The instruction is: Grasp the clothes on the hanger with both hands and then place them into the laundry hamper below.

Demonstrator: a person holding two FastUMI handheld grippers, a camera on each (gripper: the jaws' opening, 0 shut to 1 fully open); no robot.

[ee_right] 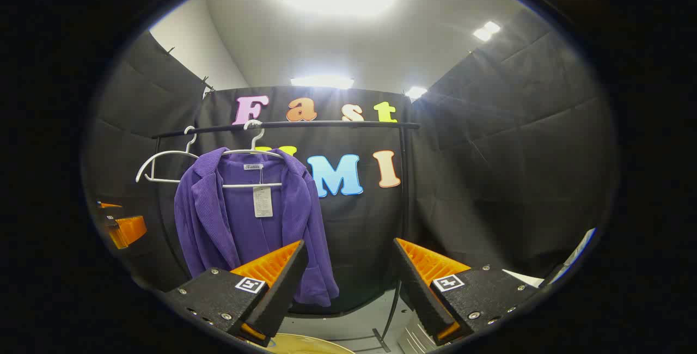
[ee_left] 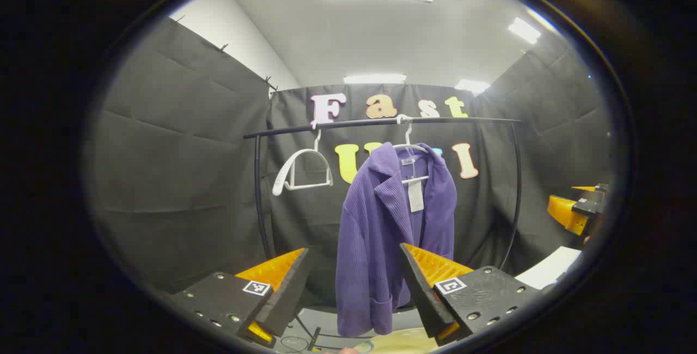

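Approaching is the step in hand: the black metal rail [ee_left: 381, 122] stands far off, with the ribbed purple jacket [ee_left: 381, 223] hanging on its white hanger [ee_left: 408, 144], untouched. Left gripper [ee_left: 354, 283] and right gripper [ee_right: 348, 278] both gape wide, empty; next they must close in on the soft cloth.

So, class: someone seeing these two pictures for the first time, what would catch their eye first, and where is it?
The purple jacket stands out first, hanging on a white hanger from the black rail, with a paper tag at its open front. Beside it on the rail hangs an empty white hanger. Close up, the left gripper and the right gripper both stand open, short of the jacket.
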